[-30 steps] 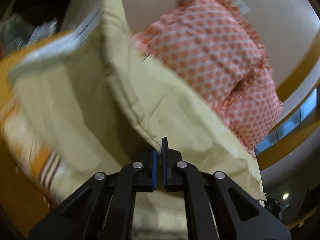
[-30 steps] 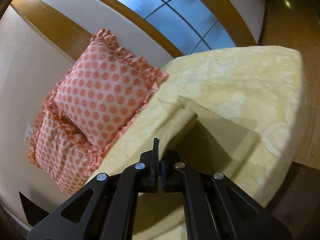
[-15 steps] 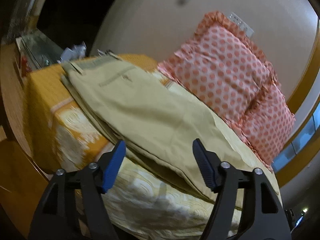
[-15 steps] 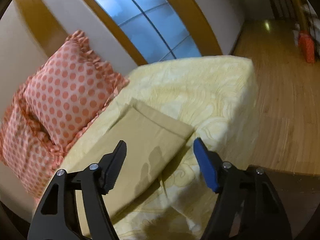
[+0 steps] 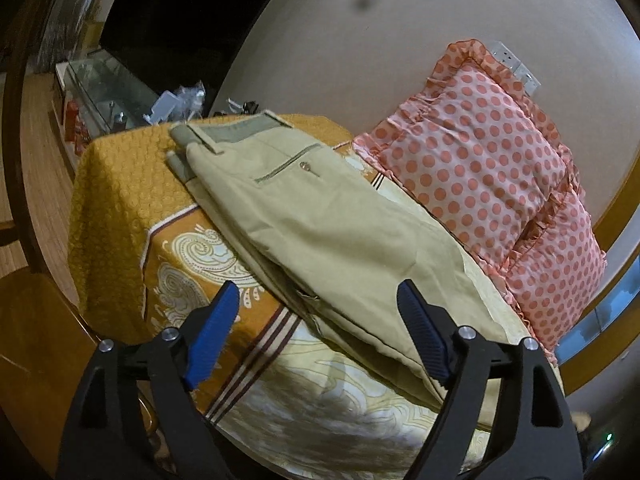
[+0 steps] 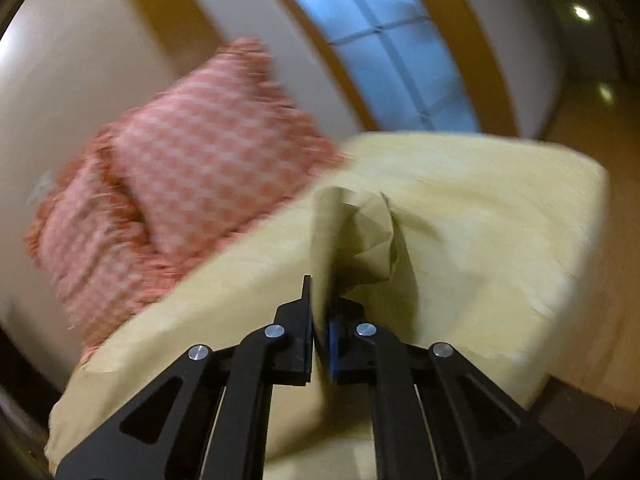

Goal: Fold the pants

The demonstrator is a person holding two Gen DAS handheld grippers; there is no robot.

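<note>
Left hand-held gripper (image 5: 318, 328) hangs with its jaws spread wide and nothing between them, its blue pads (image 5: 212, 340) standing to either side of the view above the near edge of the bed (image 5: 120, 208). Beyond it the khaki pants (image 5: 320, 224) lie folded lengthwise on the yellow and ochre patterned bedspread (image 5: 192, 256), waistband at the far end (a back pocket with its button faces up) and legs running toward the camera and to the right. Two pink polka-dot pillows (image 5: 480, 160) with frilled edges lean against the pale wall just beside the pants. A glass-topped cabinet (image 5: 104, 92) with small clutter stands past the far end of the bed.

From the right wrist view, which is blurred, the right hand-held gripper (image 6: 320, 320) has its jaws closed on a pinch of the pants (image 6: 360, 232), whose khaki cloth rises in a crumpled peak just ahead of the fingertips while the rest lies on the bedspread (image 6: 500, 216). The same pillows (image 6: 192, 184) sit to the left, and an arched window (image 6: 392, 52) curves above the bed's far side.
</note>
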